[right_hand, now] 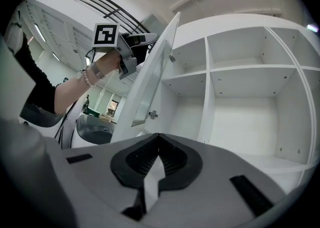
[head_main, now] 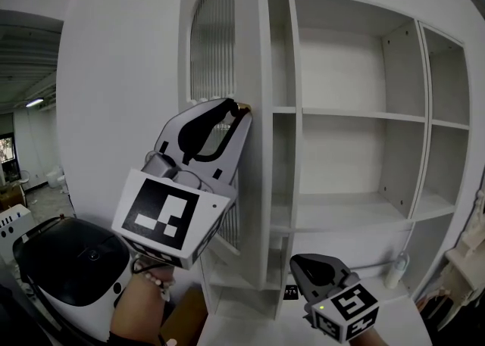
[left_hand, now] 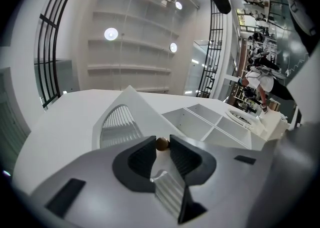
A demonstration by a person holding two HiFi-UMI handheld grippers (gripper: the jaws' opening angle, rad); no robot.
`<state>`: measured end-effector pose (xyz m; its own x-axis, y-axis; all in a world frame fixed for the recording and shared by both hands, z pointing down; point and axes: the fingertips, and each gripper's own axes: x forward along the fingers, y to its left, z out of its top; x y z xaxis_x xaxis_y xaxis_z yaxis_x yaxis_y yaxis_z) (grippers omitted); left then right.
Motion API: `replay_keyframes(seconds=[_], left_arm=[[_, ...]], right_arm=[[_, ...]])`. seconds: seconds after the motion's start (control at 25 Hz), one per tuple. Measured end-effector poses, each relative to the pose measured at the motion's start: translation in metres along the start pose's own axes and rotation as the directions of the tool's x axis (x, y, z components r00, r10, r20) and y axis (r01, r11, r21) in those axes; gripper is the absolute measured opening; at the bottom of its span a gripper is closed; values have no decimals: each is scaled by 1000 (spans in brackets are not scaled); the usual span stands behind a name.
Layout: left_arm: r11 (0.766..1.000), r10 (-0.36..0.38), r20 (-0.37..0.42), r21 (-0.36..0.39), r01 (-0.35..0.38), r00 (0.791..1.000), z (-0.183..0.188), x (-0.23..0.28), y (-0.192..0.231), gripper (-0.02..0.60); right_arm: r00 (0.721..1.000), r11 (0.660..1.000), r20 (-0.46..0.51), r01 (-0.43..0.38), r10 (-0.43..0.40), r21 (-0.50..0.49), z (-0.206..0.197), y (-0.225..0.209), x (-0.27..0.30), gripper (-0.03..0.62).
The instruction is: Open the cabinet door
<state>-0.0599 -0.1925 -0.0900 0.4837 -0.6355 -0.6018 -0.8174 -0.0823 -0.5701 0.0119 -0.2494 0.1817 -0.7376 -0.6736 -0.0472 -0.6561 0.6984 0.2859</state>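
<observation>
The tall white cabinet [head_main: 356, 113] has an arched door [head_main: 256, 185] with a ribbed glass pane, swung out so that I see it nearly edge-on in the head view. My left gripper [head_main: 242, 110] is raised to the small brass knob [head_main: 246, 107] on the door's edge. In the left gripper view the knob [left_hand: 161, 143] sits between the two fingertips, which close on it from both sides. My right gripper [head_main: 301, 263] hangs low in front of the cabinet, shut and holding nothing. In the right gripper view the open door [right_hand: 150, 82] stands left of bare shelves.
A black-and-white rounded appliance [head_main: 72, 261] stands at the lower left beside the door. A small white bottle [head_main: 395, 270] rests on the cabinet's low right shelf. The open compartments [right_hand: 240, 92] hold nothing else.
</observation>
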Motion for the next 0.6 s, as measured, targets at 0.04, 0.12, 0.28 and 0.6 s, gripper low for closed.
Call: replay_keyframes(seconds=[0.04,0.12,0.28,0.6], left_arm=[[1000,2,0,1,-2,1000,1,-1,1,83],[1000,3,1,-5,-3,1000,3,-4,3,83],[1000,8,2,-9,-8,1000,6,-13,9,83],[1000,29,33,-8,-29,999,13,-33,25,84]], right_arm=[[1000,1000,1,-6,6,1,0,1,1,0],[1000,1000,4,-18,18,3,1,5,3,0],[999,999,5,-41,41,5,0,12,6,0],[997,997,24,-75,76,-10,5,30,15,0]])
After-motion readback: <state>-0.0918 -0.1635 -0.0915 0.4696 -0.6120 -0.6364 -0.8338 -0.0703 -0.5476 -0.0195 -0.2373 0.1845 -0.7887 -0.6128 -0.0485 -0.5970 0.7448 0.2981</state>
